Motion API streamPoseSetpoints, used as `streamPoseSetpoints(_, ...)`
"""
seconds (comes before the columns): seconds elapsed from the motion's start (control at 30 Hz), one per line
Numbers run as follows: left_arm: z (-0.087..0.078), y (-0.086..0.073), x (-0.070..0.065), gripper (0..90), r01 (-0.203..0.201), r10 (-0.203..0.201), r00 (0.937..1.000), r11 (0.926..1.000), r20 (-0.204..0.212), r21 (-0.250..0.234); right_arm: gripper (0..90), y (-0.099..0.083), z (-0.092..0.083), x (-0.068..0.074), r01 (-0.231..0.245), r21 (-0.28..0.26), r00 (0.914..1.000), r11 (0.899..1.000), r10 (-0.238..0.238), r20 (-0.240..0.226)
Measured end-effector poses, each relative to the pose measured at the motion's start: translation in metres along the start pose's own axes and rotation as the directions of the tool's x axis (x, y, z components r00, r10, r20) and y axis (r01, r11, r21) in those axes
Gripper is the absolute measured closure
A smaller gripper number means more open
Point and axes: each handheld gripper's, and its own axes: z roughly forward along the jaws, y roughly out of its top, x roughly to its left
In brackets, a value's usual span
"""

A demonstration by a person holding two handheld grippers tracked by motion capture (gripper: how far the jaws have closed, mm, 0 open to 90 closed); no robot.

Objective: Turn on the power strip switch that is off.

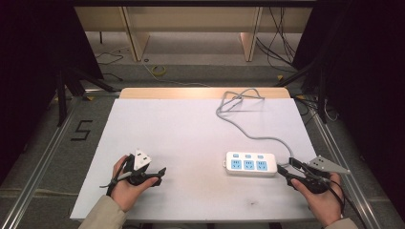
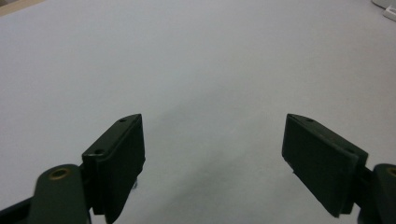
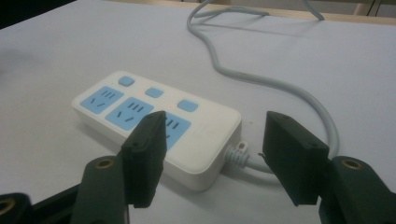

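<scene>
A white power strip (image 1: 250, 163) with three blue sockets and three blue switches lies flat on the white table top (image 1: 191, 129), right of the middle. Its grey cable (image 1: 248, 131) runs off to the far edge in loops. My right gripper (image 1: 286, 165) sits just to the right of the strip's cable end, jaws open and pointing at it. In the right gripper view the strip (image 3: 154, 123) and its cable (image 3: 280, 86) lie just beyond the open gripper (image 3: 215, 121), with nothing pressed between the pads. My left gripper (image 1: 159, 175) rests open at the front left, over bare table (image 2: 214, 122).
The table's wooden far edge (image 1: 200, 92) lies behind the cable loops. Metal floor rails (image 1: 43, 157) run along both sides of the table. A number marking (image 1: 82, 130) is on the floor at the left. A corner of the strip (image 2: 390, 11) peeks into the left gripper view.
</scene>
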Motion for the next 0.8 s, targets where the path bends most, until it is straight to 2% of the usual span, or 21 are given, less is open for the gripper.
streamPoseSetpoints(0.1,0.0,-0.001,0.0,21.6,0.003,-0.003,1.0,1.0,-0.003,0.0,44.0,0.001,0.0,0.0,0.018,0.007,0.9998,1.0,-0.018,-0.002)
streamPoseSetpoints(0.2,0.0,-0.001,0.0,21.7,0.004,-0.004,1.0,1.0,-0.002,0.001,49.4,0.002,0.001,0.002,0.056,0.032,0.9984,0.998,-0.057,0.002)
streamPoseSetpoints(0.37,0.0,-0.001,0.0,21.9,0.001,-0.001,1.0,1.0,-0.003,0.002,64.0,0.007,0.001,0.005,0.121,0.071,0.9926,0.99,-0.121,-0.002)
streamPoseSetpoints(0.5,0.0,-0.001,0.0,22.2,0.001,-0.001,1.0,1.0,-0.005,0.007,78.3,0.012,0.0,0.007,0.174,0.078,0.9846,0.982,-0.174,-0.01)
streamPoseSetpoints(0.63,0.0,-0.001,0.0,22.3,-0.002,0.002,1.0,1.0,-0.008,0.007,88.4,0.017,-0.001,0.008,0.207,0.088,0.9782,0.974,-0.208,-0.004)
streamPoseSetpoints(0.8,0.0,-0.001,-0.001,22.4,-0.002,0.002,1.0,1.0,-0.008,0.006,90.0,0.022,-0.002,0.011,0.226,0.115,0.9738,0.967,-0.228,0.001)
